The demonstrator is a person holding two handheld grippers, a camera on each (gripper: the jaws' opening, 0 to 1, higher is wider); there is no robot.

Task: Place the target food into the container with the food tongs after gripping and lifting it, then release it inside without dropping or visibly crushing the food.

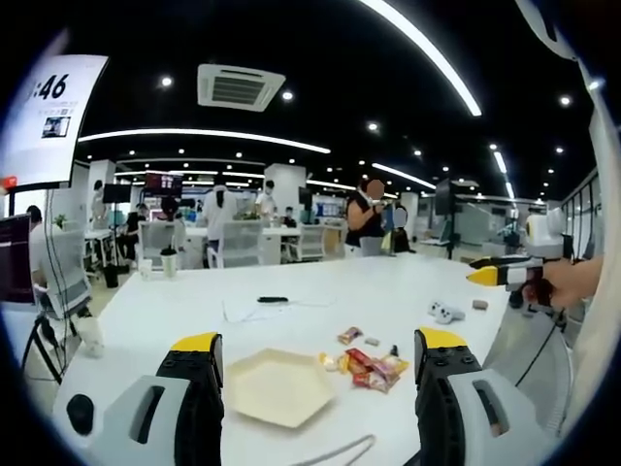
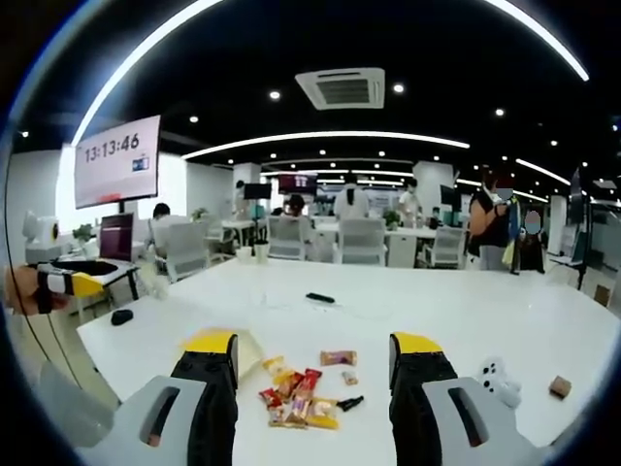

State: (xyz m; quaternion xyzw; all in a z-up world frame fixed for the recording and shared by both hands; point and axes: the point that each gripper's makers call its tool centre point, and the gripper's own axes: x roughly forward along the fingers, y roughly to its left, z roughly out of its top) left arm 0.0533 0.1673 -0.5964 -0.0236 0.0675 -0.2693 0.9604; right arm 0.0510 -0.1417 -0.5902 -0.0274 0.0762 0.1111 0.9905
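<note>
Both grippers hover wide open above a white table, nothing in either.

In the left gripper view, the left gripper (image 1: 315,364) has its yellow-tipped jaws spread far apart and empty; between them lies a pale hexagonal plate (image 1: 277,386) on the white table (image 1: 320,282), with a heap of wrapped snacks (image 1: 367,367) just right of it (one small packet lies a little farther off). The right gripper (image 1: 497,275) pokes in at far right, held by a hand (image 1: 572,282). A black pen (image 1: 273,299) lies farther back, and a small white controller-like object (image 1: 445,312) sits to the right. In the right gripper view, the right gripper (image 2: 313,369) is equally agape and holds nothing; the snack pile (image 2: 296,396) lies between its jaws, the plate (image 2: 250,351) peeking out beside the left jaw. The left gripper's yellow tip (image 2: 85,284) shows at the left edge. No tongs can be made out.
</note>
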